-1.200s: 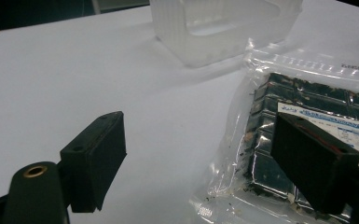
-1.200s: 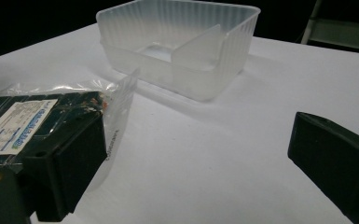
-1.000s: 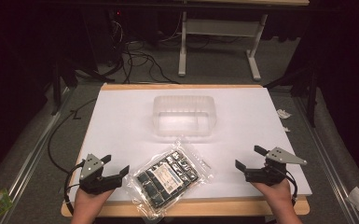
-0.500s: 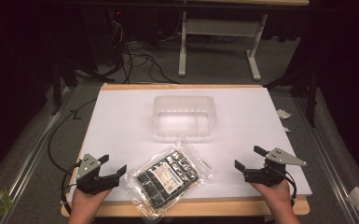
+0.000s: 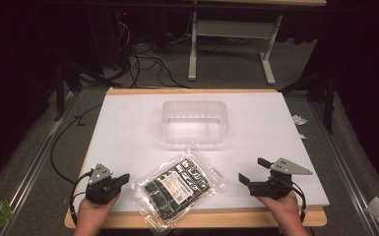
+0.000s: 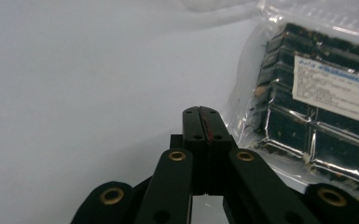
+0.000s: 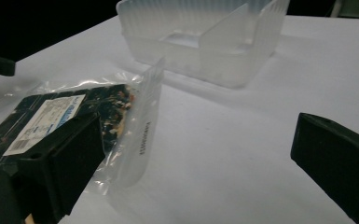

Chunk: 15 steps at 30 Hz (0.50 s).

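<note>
**Packet between two grippers, long axis slanted**

Packet (image 5: 178, 186) flat on the white table (image 5: 128, 132), at the near edge, between the grippers and just short of the clear bin (image 5: 194, 122). Long axis running diagonally, from near-left up to far-right. Left gripper (image 5: 123, 179) just beside the packet's near-left corner, jaws just snapped shut on nothing, pressed together in the left gripper view (image 6: 199, 122) with the packet (image 6: 317, 107) off to their right. Right gripper (image 5: 252, 171) a little farther off, jaws spread wide and empty, pointing at the packet's far-right end; in the right gripper view the sealed flap (image 7: 142, 126) stands up just past one jaw. Left probably nearer, yet closed; right likelier ready to pinch the flap.

Contents hard to read: dark blocks under a white label, print too small. Packet's near corner overhanging the table edge, cut off by glare.
</note>
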Available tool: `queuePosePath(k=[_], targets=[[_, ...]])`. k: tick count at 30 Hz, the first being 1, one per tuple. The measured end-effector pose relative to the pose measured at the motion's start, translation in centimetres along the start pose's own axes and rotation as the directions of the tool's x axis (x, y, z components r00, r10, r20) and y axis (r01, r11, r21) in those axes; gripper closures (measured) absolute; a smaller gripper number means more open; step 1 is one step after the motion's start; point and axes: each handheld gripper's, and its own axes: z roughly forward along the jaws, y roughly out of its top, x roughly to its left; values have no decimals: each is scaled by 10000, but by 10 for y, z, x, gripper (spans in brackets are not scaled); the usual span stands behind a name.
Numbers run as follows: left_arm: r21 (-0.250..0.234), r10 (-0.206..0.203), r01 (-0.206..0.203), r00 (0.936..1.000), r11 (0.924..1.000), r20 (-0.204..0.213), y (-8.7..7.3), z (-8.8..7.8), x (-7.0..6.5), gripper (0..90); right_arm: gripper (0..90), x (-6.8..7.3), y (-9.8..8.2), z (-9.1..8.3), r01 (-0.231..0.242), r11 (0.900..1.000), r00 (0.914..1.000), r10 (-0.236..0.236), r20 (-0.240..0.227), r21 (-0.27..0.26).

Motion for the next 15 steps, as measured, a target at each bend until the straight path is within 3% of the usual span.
queuePosePath(k=[4, 9, 10, 11, 15], targets=[[486, 152, -150, 9999, 9987, -21, -2, 7, -5, 900, 53, 11, -2, 14, -57, 9994, 9988, 74, -490, 351], [1211, 585, -600, 9982, 9908, 157, -7, 14, -12, 900, 107, 25, -6, 38, -174, 9916, 9939, 311, -1056, 1281], [1211, 585, -600, 9982, 9908, 157, -7, 14, -12, 900, 107, 25, -6, 38, -174, 9916, 9939, 311, -1056, 1281], [1334, 621, -643, 9979, 9890, 208, -8, 15, -12, 900, 134, 27, -9, 47, -427, 9837, 9901, 650, -1244, 1748], [1325, 642, -672, 9976, 9889, 268, -10, 15, -13, 900, 176, 27, -10, 57, -605, 9762, 9868, 899, -1348, 2081]])
